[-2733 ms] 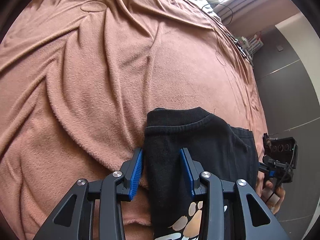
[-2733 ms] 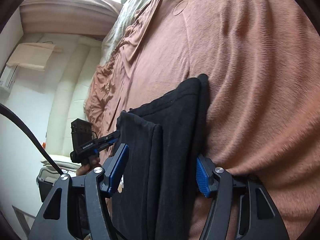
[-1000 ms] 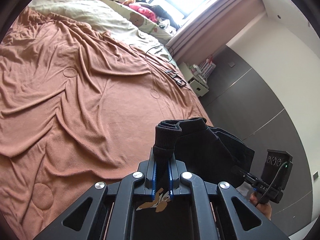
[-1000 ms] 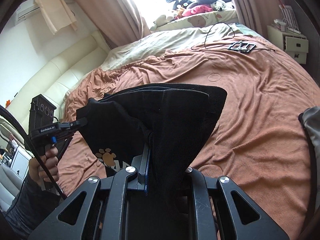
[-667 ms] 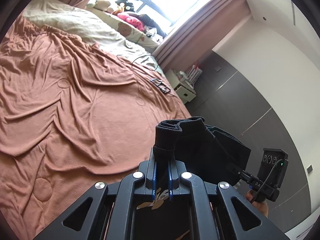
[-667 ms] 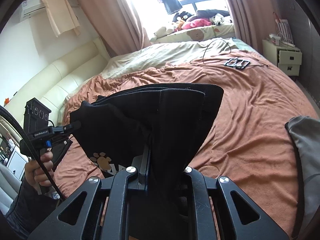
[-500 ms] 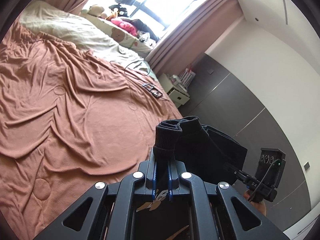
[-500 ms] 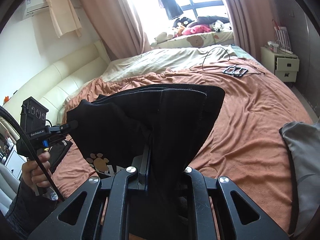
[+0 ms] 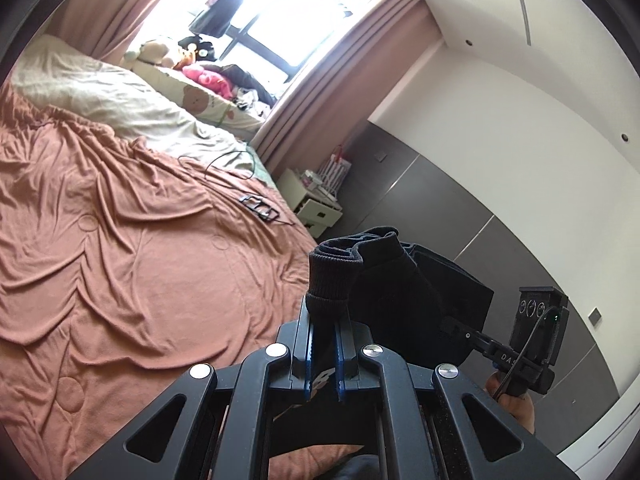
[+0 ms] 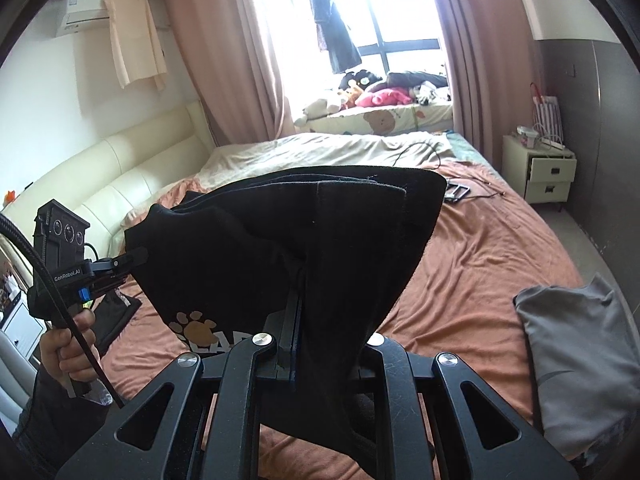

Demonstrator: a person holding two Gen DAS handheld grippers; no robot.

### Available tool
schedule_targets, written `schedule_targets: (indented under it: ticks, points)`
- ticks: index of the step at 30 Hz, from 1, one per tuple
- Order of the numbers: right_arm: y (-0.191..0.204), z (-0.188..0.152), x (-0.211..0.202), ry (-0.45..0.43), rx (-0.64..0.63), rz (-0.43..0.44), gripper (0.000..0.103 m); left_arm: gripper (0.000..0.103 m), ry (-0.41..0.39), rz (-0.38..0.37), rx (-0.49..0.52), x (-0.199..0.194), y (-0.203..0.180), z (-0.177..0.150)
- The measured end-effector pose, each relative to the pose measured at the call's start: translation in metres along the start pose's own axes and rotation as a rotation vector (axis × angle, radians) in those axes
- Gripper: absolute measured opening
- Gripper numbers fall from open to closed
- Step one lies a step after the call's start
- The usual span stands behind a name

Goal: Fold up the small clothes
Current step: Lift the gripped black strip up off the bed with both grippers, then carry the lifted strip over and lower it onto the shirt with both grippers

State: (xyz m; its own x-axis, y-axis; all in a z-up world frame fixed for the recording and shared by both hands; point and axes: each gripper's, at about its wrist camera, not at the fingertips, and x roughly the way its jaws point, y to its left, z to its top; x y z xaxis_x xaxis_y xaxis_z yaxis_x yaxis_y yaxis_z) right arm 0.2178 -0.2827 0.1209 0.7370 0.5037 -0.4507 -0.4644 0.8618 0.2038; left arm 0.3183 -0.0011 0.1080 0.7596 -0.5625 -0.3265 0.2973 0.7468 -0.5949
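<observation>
- The black paw-print garment hangs in the air above the rust-brown bedspread, touching nothing but the grippers.
- The left gripper is clamped on its bunched ribbed edge.
- The right gripper is pinched tight on the opposite folded edge.
- The garment's long axis runs straight between the two grippers, so laying it on the bedspread likely needs both lowered together.

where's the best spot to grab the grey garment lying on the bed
My pick is the near-left corner of the grey garment, approached from above and from the left. It lies flat on the brown blanket with that edge fully exposed, while its right side runs out of view. Both grippers are currently shut on the black garment.
</observation>
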Motion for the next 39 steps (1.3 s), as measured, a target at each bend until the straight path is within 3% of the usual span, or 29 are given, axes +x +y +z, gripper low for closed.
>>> schedule_targets:
  ticks: [9, 20, 31, 39]
  points:
    - [-0.028, -0.019, -0.041, -0.060, 0.002, -0.017, 0.010, 0.008, 0.021, -0.027, 0.067, 0.017, -0.052, 0.004]
    - [-0.050, -0.043, -0.089, -0.097, 0.025, -0.088, 0.010, 0.008, 0.075, -0.084, 0.109, 0.067, -0.099, -0.004]
    - [-0.050, -0.053, -0.133, -0.134, 0.039, -0.210, 0.010, 0.008, 0.153, -0.177, 0.168, 0.129, -0.155, -0.015]
    - [-0.029, -0.054, -0.166, -0.163, 0.048, -0.331, 0.010, 0.008, 0.219, -0.281, 0.233, 0.172, -0.204, -0.022]
